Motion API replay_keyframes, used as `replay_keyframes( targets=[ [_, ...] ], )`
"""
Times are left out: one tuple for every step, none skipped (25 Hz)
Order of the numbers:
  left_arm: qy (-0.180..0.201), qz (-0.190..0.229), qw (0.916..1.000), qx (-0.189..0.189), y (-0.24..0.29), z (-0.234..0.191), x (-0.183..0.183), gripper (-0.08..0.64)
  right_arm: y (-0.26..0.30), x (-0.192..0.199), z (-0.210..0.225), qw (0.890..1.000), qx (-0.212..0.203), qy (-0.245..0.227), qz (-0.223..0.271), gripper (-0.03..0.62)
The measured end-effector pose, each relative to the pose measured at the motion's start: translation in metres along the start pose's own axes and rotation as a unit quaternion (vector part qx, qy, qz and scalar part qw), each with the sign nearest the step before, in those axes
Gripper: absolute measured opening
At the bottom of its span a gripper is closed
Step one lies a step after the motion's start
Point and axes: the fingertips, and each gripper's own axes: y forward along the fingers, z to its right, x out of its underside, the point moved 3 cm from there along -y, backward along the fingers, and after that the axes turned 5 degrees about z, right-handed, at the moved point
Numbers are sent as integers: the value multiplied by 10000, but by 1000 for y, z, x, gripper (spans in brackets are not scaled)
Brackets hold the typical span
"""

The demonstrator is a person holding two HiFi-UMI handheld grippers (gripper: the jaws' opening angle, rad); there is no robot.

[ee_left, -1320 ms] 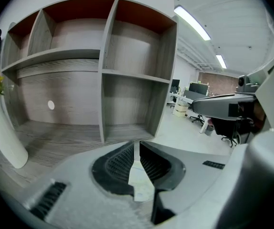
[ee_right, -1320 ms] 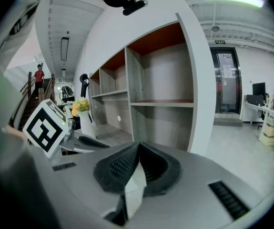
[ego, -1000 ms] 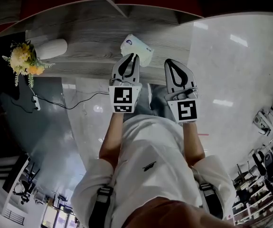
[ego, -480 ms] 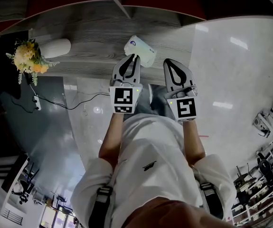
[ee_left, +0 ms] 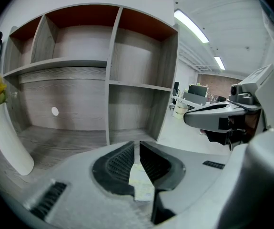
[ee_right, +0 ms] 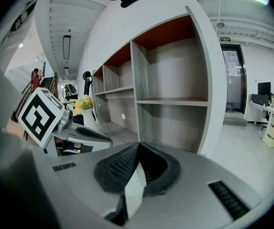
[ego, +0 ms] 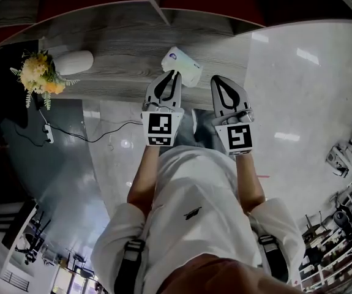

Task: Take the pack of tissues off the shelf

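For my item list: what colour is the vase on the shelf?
White; the vase shows best in the head view.

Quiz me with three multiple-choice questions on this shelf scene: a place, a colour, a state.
1. The pack of tissues lies nearest: A the left gripper; B the right gripper; C the cable.
2. The flowers in the vase are: A red; B yellow; C blue.
3. The right gripper's jaws are: A wide apart; B clamped on the vase; C together.
Answers: 1 A, its tip reaches the pack. 2 B, the blooms look yellow. 3 C, the right gripper view shows them meeting.
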Motion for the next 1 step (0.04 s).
replay_keyframes(
  targets=[
    [1,3,10000,3,-1,0,0,31,0,1,0,10000,7,8,-12,25]
  ],
)
